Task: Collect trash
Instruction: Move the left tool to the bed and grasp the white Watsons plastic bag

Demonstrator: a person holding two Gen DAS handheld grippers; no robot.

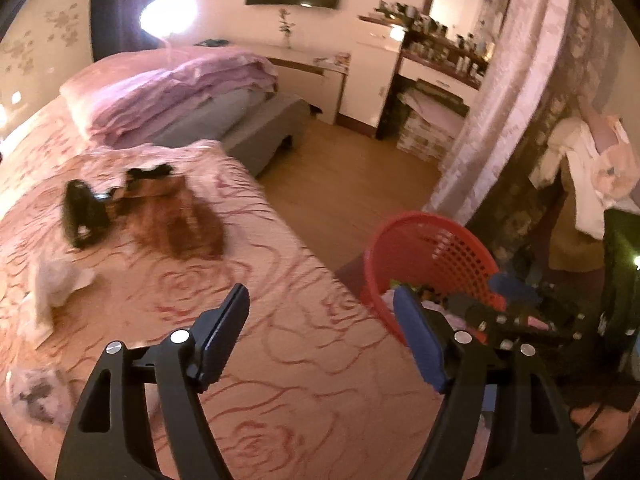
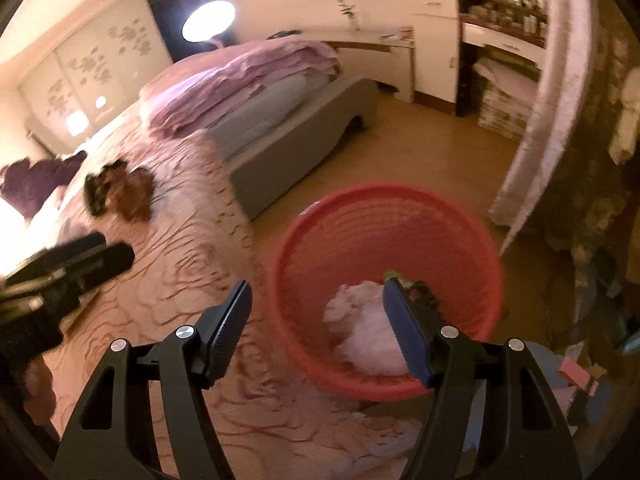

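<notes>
A red mesh basket stands on the floor beside the bed, with white crumpled paper and other scraps inside; it also shows in the left wrist view. My right gripper is open and empty, over the basket's near rim. My left gripper is open and empty above the bed edge. On the pink rose-patterned bedspread lie a white crumpled paper, a pale wad, and a brown and black item. The left gripper also shows in the right wrist view.
Folded pink quilts lie on a grey bench past the bed. A wooden floor, a white dresser, a curtain and clothes at right surround the basket. A lamp shines at the back.
</notes>
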